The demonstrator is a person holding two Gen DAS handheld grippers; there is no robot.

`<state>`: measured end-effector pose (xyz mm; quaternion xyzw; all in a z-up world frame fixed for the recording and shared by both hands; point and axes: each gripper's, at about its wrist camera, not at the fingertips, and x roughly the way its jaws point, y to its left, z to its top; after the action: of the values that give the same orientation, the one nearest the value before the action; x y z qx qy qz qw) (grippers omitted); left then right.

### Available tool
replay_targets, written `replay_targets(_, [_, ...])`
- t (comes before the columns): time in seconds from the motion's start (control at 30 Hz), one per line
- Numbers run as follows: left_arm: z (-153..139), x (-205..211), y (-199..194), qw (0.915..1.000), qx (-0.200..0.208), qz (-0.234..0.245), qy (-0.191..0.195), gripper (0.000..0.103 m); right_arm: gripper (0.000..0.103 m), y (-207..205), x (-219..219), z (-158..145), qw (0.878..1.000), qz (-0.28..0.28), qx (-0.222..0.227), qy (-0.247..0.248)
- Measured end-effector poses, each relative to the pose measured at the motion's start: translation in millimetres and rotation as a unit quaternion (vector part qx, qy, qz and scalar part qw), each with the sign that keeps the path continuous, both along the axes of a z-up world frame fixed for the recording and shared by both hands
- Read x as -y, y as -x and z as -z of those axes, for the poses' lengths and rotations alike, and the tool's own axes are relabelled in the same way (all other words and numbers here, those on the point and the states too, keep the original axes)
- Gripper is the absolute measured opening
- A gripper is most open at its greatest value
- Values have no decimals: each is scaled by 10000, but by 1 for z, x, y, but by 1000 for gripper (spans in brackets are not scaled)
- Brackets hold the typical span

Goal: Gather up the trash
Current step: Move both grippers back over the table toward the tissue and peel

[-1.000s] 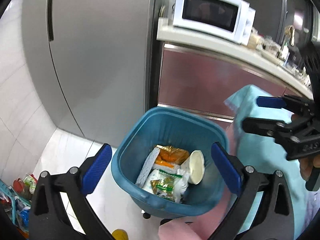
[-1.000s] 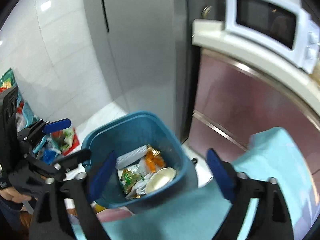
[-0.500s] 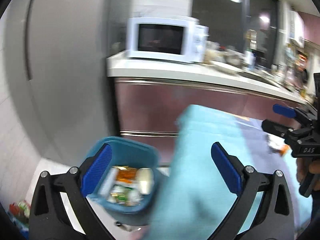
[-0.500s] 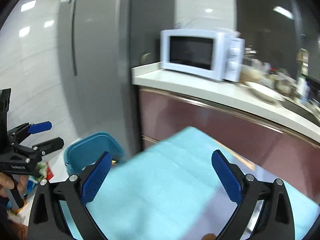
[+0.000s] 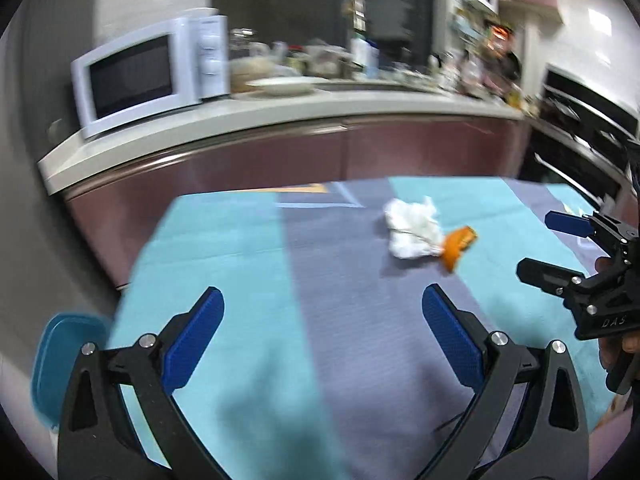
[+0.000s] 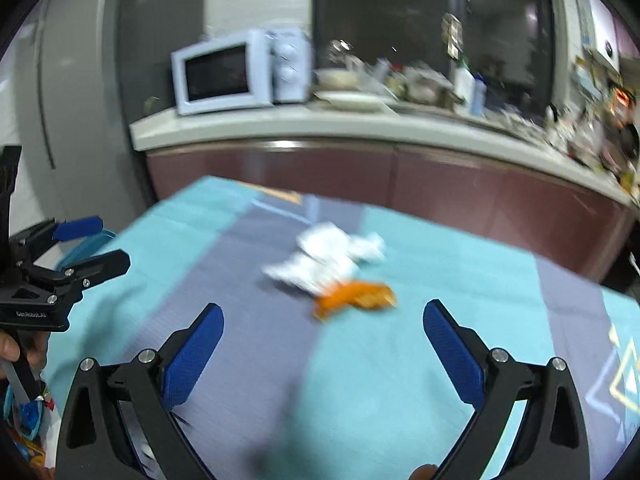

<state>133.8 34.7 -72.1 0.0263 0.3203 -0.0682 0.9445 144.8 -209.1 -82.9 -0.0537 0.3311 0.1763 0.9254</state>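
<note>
A crumpled white tissue lies on the teal and grey tablecloth, with an orange peel touching its near side. My left gripper is open and empty over the cloth, short of the tissue. My right gripper is open and empty too, just in front of the peel. The right gripper also shows at the right edge of the left wrist view. The blue trash bin stands on the floor off the table's left side.
Behind the table runs a counter with maroon cabinet fronts, a white microwave, a plate and cluttered dishes. A grey fridge stands at the left. Colourful packets lie on the floor by the bin.
Both grippers have swung from over the trash bin to the right, onto the table. The tissue and orange peel have come into view; the bin has slid to the left edge.
</note>
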Motion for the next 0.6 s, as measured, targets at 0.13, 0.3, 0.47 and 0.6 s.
replay_targets(0.13, [9, 26, -30, 9993, -150, 326, -119, 98, 97, -11, 13, 11, 9997, 134, -204, -48])
replay_targets(0.3, [29, 47, -60, 9969, -426, 628, -200, 98, 97, -39, 14, 22, 9983, 137, -516, -234])
replay_targets(0.47, [50, 52, -84, 9944, -713, 746, -214, 98, 96, -59, 13, 26, 9972, 85, -657, -357])
replay_targets(0.6, [60, 57, -101, 9934, -818, 766, -236, 98, 96, -75, 3, 33, 9959, -67, -834, -347])
